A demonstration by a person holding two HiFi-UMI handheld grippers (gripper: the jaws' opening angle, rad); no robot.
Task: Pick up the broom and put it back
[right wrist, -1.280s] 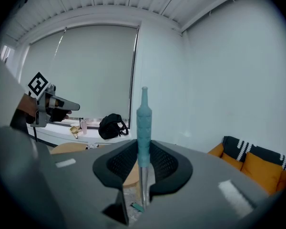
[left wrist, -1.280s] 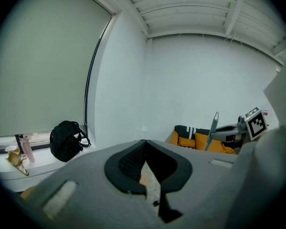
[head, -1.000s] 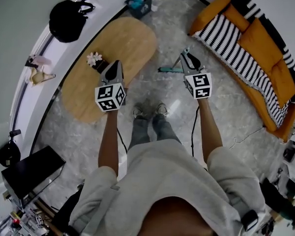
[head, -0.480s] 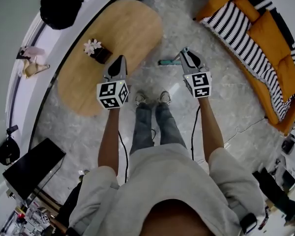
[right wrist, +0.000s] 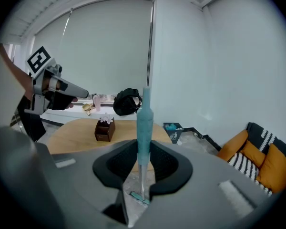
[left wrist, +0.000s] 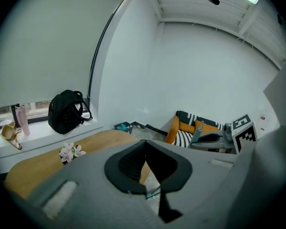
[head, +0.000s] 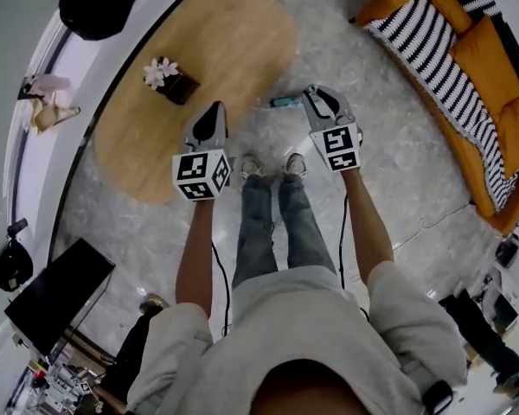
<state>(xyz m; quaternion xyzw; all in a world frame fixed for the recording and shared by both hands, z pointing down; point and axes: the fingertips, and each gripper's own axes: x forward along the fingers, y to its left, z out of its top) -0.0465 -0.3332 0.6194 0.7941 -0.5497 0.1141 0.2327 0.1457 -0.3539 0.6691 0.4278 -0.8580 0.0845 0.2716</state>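
The broom (right wrist: 144,118) has a teal grip on a silver pole. It stands upright between the pads of my right gripper (right wrist: 142,149), which is shut on it. Its teal head (right wrist: 139,198) rests low by the marble floor. In the head view only a teal piece of the broom (head: 284,102) shows past the right gripper (head: 314,93), just ahead of the person's feet. My left gripper (head: 214,111) hovers beside the table's near edge, its jaws shut with nothing in them. The left gripper view shows the same closed left gripper (left wrist: 145,144).
An oval wooden table (head: 233,41) with a small flower box (head: 169,78) lies ahead on the left. An orange sofa with a striped blanket (head: 467,85) runs along the right. A black backpack (head: 91,3) sits on the window ledge. The person's shoes (head: 272,167) stand between the grippers.
Both grippers have sunk toward the floor. The right one has carried the broom left, nearer the table's end. The broom stays in its grip and the left jaws stay closed.
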